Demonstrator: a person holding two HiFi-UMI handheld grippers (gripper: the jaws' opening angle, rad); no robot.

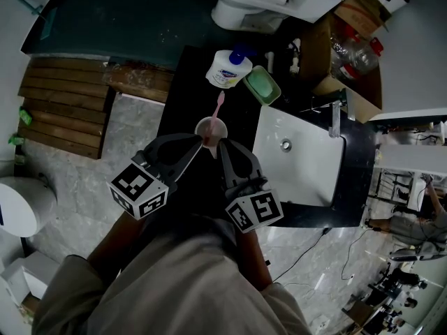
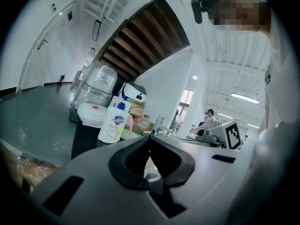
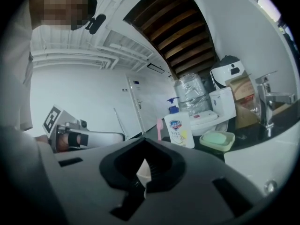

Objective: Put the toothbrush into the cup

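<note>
Left gripper and right gripper, both with jaws together and empty, sit just behind the cup. The pink toothbrush stands inside. A forward nudge from either tip could topple the cup.

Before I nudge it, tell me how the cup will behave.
The cup looks small and thin-walled, so it is probably light and easy to slide. The toothbrush leans out past its rim, so it may tip that way.

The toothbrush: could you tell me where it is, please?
Head view, centre: the toothbrush leans in the cup, near the soap bottle, left of the sink.
</note>
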